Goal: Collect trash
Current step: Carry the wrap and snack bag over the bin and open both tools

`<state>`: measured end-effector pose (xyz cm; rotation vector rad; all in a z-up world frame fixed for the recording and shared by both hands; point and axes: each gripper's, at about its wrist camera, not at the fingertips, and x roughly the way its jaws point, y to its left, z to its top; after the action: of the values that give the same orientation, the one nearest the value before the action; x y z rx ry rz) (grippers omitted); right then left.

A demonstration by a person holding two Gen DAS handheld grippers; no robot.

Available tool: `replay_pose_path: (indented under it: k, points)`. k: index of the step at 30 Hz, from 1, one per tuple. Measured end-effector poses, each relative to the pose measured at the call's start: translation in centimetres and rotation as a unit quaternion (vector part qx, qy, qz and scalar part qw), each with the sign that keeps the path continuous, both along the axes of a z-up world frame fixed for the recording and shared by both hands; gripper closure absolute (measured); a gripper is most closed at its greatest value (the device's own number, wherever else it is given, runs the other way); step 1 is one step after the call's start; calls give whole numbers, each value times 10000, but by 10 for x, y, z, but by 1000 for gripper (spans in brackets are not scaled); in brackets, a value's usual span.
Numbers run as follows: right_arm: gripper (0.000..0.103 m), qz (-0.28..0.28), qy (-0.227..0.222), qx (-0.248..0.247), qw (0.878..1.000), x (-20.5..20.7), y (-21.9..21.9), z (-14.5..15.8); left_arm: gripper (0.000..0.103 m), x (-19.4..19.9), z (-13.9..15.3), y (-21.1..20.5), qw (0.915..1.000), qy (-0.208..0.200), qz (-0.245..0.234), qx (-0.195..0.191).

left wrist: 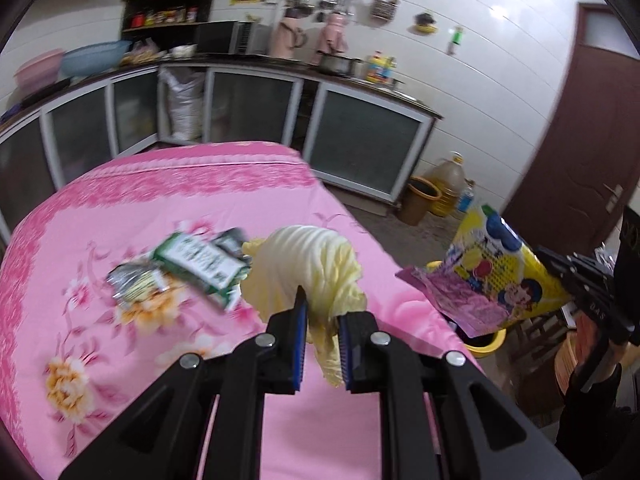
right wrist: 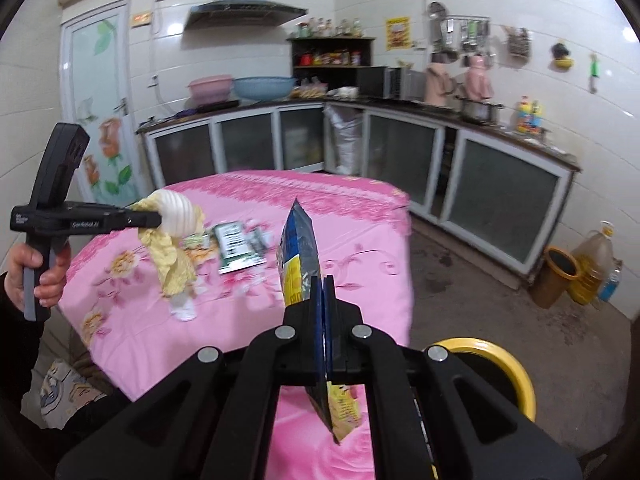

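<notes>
Both grippers loaded, held above the pink floral table [left wrist: 120, 208]. Left gripper [left wrist: 322, 344] pinches the stem end of a pale yellow cabbage leaf [left wrist: 308, 264]; its blue pads are closed onto the leaf, which hangs over the near right part of the table. Right gripper [right wrist: 325, 328] has its pads pressed flat on a yellow snack bag [right wrist: 298, 248], bag standing edge-on and upright, off the table's right edge. Yellow-rimmed bin [right wrist: 504, 356] sits on the floor at near right, below the bag. Green wrapper [left wrist: 200, 264] and silvery wrapper [left wrist: 136, 280] lie touching mid-table, left of the leaf. A hand [right wrist: 36, 276] grips the left gripper's handle.
</notes>
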<state>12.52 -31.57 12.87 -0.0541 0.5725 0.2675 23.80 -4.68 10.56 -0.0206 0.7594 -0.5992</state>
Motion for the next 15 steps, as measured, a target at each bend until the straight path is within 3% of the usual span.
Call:
replay_pose_path:
  k: [7, 15]
  points:
    - [101, -647, -16, -47, 9979, -10, -55, 5, 90, 7, 1, -68, 9982, 26, -590, -33]
    - [101, -1344, 126, 13, 9909, -12, -114, -11, 90, 16, -8, -154, 9914, 157, -1296, -53]
